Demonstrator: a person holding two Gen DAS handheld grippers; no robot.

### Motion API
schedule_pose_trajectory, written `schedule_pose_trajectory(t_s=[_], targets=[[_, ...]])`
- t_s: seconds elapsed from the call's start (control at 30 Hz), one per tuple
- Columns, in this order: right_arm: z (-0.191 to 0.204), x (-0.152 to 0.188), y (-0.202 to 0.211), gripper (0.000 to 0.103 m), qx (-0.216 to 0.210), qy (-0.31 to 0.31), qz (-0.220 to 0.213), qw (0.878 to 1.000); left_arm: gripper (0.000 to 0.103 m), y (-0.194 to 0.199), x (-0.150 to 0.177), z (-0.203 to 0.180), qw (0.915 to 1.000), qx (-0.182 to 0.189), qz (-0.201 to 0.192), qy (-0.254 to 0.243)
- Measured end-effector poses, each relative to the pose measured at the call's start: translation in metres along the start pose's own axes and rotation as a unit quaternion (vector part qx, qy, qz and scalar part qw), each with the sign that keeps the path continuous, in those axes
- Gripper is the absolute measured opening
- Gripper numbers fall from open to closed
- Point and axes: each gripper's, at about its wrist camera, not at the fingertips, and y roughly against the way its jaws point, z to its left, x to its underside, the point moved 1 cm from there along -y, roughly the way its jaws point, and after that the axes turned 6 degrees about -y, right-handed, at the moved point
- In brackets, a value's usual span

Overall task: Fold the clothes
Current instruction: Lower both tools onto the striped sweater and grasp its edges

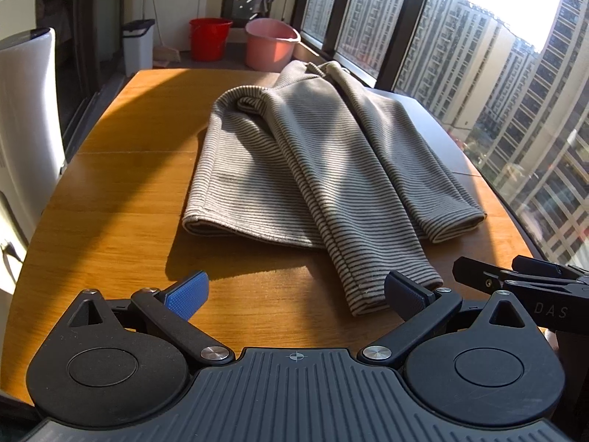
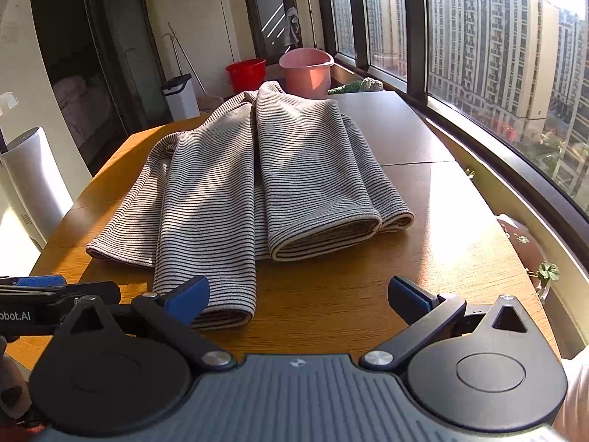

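- One grey-and-cream striped knit garment (image 1: 294,154) lies on the orange-brown wooden table (image 1: 110,191), about midway across it and reaching towards the far edge by the window.
- Both sleeves are folded in over the body and run lengthwise towards the near edge; their ribbed cuffs point at the grippers.
- The longer sleeve cuff (image 1: 386,280) reaches closest to the near edge, past the garment's hem; in the right wrist view the same cuff (image 2: 213,294) sits just beside that gripper's left pad.
- The other folded part ends in a rounded, doubled edge (image 2: 327,235) nearer the window side.
- Sunlight and soft shadows fall in bands across the fabric; the stripes are thin and dark on a pale ground.
- The left gripper (image 1: 294,294) hovers over the near edge with its blue-padded fingers spread wide, gripping nothing.
- The right gripper (image 2: 298,298) is likewise spread apart and empty, above bare wood at the near edge.
- Beyond the far edge stand a pink plastic basin (image 1: 272,46) and a red plastic bucket (image 1: 209,38).
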Motion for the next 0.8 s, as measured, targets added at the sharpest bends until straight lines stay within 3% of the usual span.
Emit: schedule_pose_trajectory(t_s=[0.2,0.37,0.53,0.6,0.7,0.8], targets=[[0.004,-0.023,-0.032,0.103,0.014,0.012,0.010,1.000,0.103,-0.033,-0.031,0.007,0.9996,0.021,0.002,-0.020],[0.000,-0.047,-0.059,0.103,0.010,0.003,-0.002,1.000,0.103,-0.077,-0.062,0.027,0.9954,0.080,0.040,0.035],[-0.015,-0.084,-0.086,0.103,-0.074,-0.050,-0.066,0.994,0.103,-0.111,-0.092,0.026,0.9956,0.088,0.029,0.010],[-0.021,-0.096,-0.110,0.103,-0.114,-0.089,-0.056,0.988,0.103,-0.124,-0.098,0.030,0.9937,0.107,0.021,0.027],[-0.024,-0.105,-0.148,0.103,-0.141,-0.123,-0.016,0.982,0.103,-0.134,-0.101,0.035,0.9914,0.123,0.011,0.043],[-0.019,-0.105,-0.156,0.103,-0.139,-0.112,-0.032,0.983,0.103,-0.137,-0.097,0.035,0.9909,0.131,-0.007,0.031]])
